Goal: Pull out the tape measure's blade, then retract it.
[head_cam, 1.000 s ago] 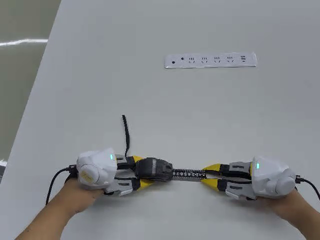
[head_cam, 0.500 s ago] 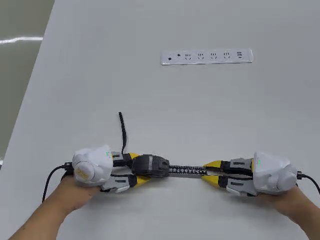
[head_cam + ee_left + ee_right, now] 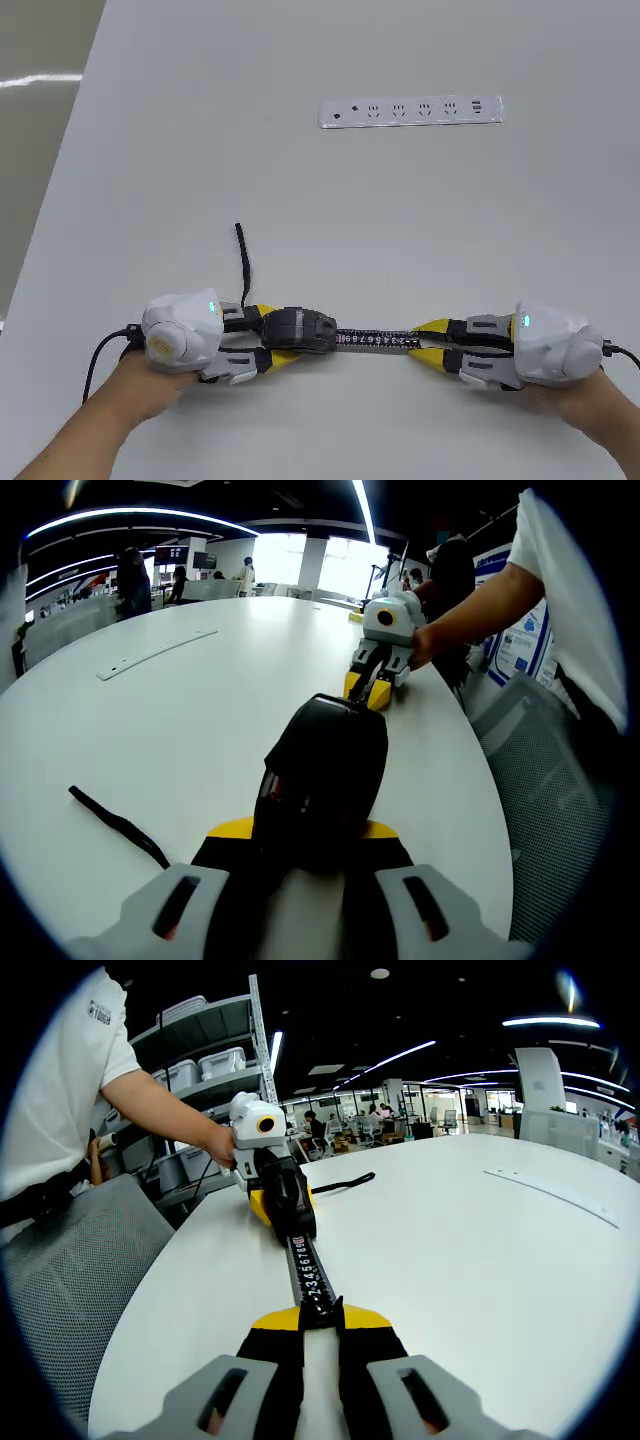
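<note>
A black tape measure case (image 3: 298,330) lies near the table's front edge, and my left gripper (image 3: 274,338) is shut on it; it looms large in the left gripper view (image 3: 322,776). Its dark numbered blade (image 3: 374,340) runs right from the case to my right gripper (image 3: 418,342), which is shut on the blade's end. In the right gripper view the blade (image 3: 308,1270) stretches away from the yellow-tipped jaws to the case (image 3: 286,1200). A black wrist strap (image 3: 244,260) trails from the case toward the back.
A white power strip (image 3: 410,111) lies at the back of the white table (image 3: 330,200). The table's left edge (image 3: 55,190) drops to a grey floor. A grey mesh chair (image 3: 80,1280) stands beside the table.
The two grippers have drawn further apart, and a longer stretch of blade shows between the case and the right gripper. The head camera has shifted slightly.
</note>
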`<state>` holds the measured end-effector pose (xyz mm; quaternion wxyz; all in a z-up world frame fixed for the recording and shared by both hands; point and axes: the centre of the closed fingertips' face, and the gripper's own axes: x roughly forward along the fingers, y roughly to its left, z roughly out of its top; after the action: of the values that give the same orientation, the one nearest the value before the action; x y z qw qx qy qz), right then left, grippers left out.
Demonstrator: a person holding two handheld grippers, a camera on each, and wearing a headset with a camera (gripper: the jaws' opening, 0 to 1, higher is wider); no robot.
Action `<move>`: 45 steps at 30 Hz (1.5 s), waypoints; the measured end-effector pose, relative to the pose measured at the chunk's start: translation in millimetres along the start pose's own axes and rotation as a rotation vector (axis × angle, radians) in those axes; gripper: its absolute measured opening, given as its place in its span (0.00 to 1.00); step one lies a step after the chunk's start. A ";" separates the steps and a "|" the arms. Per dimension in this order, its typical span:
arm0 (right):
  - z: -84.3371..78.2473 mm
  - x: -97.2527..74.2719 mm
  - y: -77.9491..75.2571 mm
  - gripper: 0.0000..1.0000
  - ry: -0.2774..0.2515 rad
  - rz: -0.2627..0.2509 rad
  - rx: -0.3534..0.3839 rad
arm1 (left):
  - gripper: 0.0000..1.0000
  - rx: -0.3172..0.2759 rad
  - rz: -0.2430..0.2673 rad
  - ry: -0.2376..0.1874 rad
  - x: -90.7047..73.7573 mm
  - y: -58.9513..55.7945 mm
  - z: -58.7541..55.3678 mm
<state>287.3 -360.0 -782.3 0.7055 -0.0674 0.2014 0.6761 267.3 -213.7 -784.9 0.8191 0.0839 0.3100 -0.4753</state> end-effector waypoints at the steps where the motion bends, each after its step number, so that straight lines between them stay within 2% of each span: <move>1: -0.7 -0.7 -0.3 0.10 0.002 -0.001 0.001 | 0.28 0.000 0.000 0.000 -0.1 -0.1 0.0; 45: -10.2 -34.3 -7.5 0.09 -0.006 -0.017 0.048 | 0.28 -0.002 0.003 0.002 -0.2 -0.2 -0.4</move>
<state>292.6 -396.0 -780.0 0.7133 -0.0499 0.2150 0.6652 266.9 -213.5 -785.1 0.8196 0.0843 0.3112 -0.4736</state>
